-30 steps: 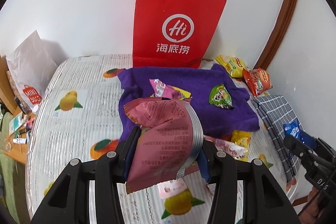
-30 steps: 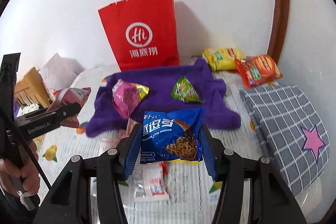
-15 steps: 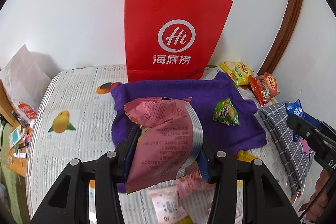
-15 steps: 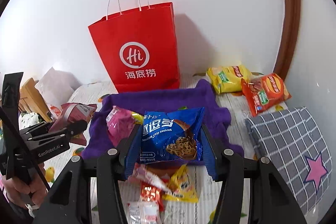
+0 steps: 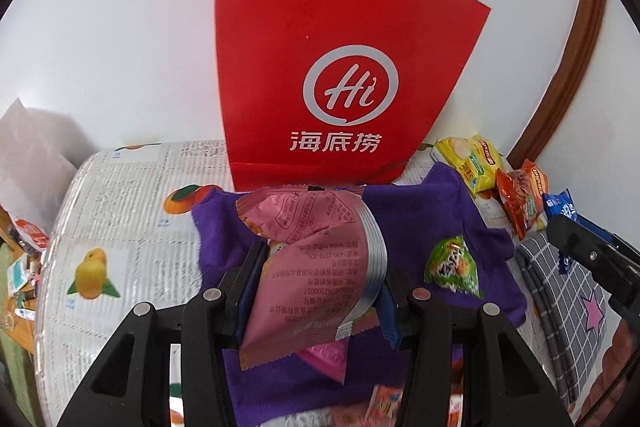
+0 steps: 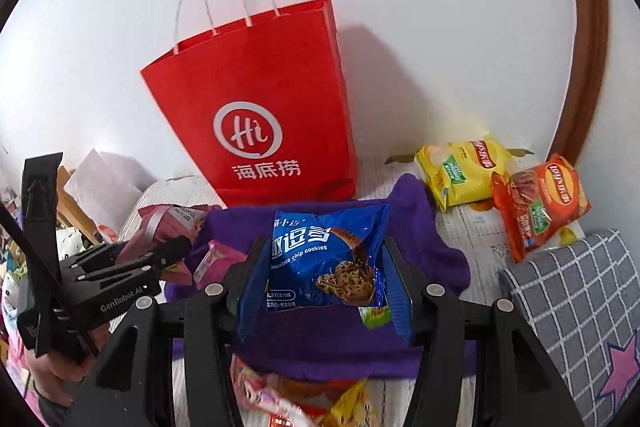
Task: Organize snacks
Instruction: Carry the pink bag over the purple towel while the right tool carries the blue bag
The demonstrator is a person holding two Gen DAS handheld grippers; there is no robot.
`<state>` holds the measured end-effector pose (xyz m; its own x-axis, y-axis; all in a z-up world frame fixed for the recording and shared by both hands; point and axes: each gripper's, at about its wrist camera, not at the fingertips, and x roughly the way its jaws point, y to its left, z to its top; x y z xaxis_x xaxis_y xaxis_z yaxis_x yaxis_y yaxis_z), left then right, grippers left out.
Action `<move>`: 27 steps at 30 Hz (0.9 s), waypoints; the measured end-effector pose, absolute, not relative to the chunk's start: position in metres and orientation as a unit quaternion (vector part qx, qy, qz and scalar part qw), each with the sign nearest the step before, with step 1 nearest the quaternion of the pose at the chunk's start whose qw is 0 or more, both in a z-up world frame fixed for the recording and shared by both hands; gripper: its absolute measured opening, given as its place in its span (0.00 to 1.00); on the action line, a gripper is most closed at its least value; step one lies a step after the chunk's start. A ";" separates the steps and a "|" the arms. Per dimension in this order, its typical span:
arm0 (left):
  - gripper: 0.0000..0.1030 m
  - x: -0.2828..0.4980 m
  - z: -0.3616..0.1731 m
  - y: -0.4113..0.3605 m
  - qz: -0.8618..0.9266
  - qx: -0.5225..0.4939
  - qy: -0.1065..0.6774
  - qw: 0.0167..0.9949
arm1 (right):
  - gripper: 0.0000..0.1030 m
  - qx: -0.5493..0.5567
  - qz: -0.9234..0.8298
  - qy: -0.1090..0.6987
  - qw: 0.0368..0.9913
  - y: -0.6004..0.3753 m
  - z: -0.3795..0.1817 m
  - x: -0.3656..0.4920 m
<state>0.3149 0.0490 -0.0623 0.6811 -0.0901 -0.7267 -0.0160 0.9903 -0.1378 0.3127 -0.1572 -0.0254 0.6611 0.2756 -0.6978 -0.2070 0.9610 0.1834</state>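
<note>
Both grippers are closing in on the red paper bag (image 5: 320, 75), which is filling far more of each wrist view than it did a second ago; the purple cloth (image 5: 472, 211) that lay well ahead is now passing beneath the fingers. The left gripper (image 5: 316, 291) is keeping its fingers clenched on the pink snack packet (image 5: 316, 267), held upright and slightly crumpled, with no change in grip. The right gripper (image 6: 324, 287) is likewise grasping the blue cookie packet (image 6: 328, 259) between its blue pads, grip unchanged. Both packets are being carried off the surface (image 5: 132, 227), above the cloth and just short of the bag's base. Judged from this approach, the bag is the intended container, and both loads will need lifting over its rim. The green snack packet (image 5: 454, 265) and the yellow and orange chip bags (image 6: 464, 171) are remaining unsorted.
</note>
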 end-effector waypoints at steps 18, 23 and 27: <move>0.45 0.338 -0.095 0.050 -0.008 -0.063 0.426 0.903 | 0.52 0.032 0.190 0.467 0.863 -0.138 -0.083 0.350; 0.45 0.341 -0.099 0.062 0.005 -0.073 0.433 0.898 | 0.52 0.018 0.194 0.490 0.850 -0.130 -0.097 0.353; 0.45 0.340 -0.099 0.069 0.011 -0.081 0.433 0.898 | 0.52 -0.002 0.207 0.498 0.842 -0.119 -0.103 0.351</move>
